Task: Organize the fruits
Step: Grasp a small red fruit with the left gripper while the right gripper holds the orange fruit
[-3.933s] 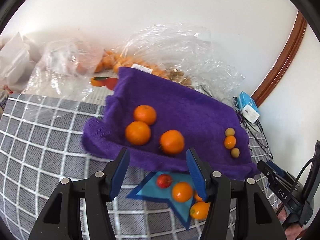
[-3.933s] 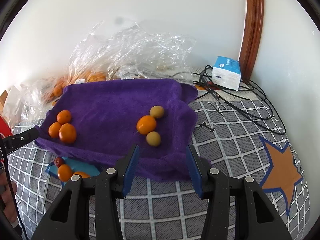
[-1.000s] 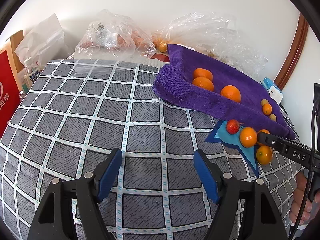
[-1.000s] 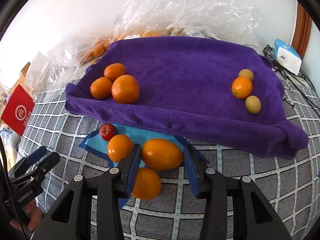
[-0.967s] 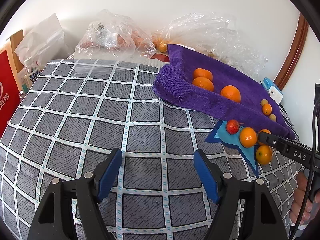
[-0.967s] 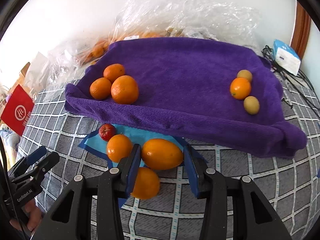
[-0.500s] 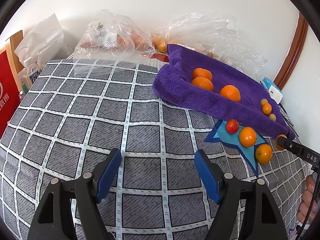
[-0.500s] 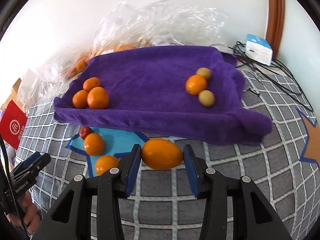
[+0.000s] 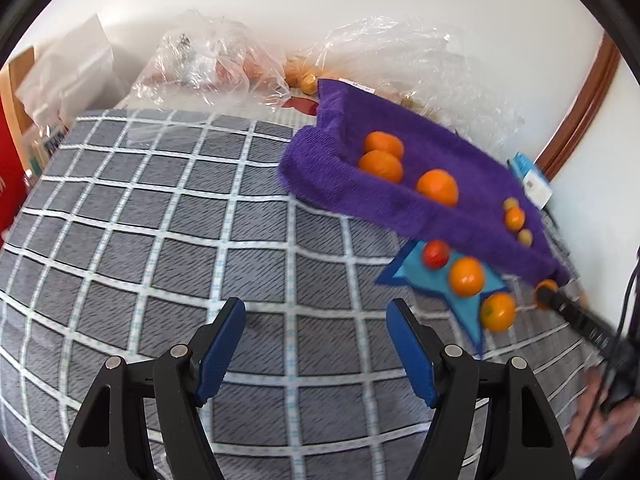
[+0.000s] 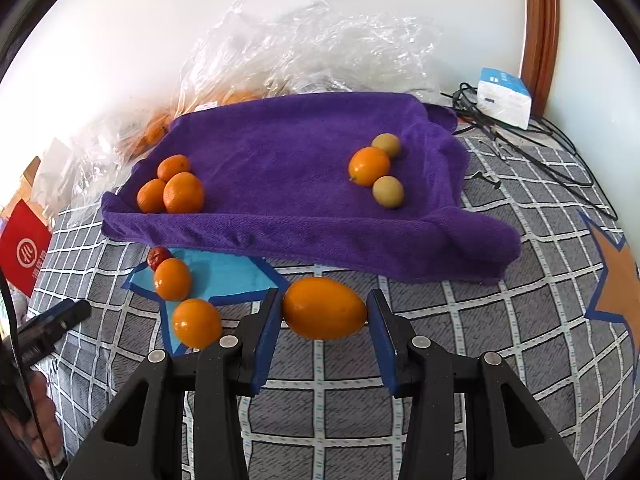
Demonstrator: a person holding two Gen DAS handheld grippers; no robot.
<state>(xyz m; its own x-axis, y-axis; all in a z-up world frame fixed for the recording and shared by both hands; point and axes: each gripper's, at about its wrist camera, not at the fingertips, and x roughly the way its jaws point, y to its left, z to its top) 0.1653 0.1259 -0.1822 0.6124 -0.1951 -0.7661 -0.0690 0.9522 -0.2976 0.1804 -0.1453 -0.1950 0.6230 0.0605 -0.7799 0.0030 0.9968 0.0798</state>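
My right gripper (image 10: 323, 314) is shut on an oval orange fruit (image 10: 324, 308) and holds it above the checked cloth, just in front of the purple towel (image 10: 288, 176). On the towel lie three oranges (image 10: 182, 192) at the left and an orange with two small yellow fruits (image 10: 368, 166) at the right. On the blue star (image 10: 224, 270) lie a small red fruit (image 10: 158, 257) and two oranges (image 10: 172, 278). My left gripper (image 9: 316, 332) is open and empty over the checked cloth, left of the star (image 9: 460, 280) and the towel (image 9: 400, 184).
Clear plastic bags (image 10: 304, 56) with more fruit lie behind the towel. A white and blue box (image 10: 504, 96) and black cables (image 10: 532, 132) lie at the back right. An orange star (image 10: 620, 272) is at the right. A red box (image 10: 24, 248) stands at the left.
My right gripper has lifted the oval orange off the blue star and moved it right and back. The left gripper has shifted slightly; its view is blurred.
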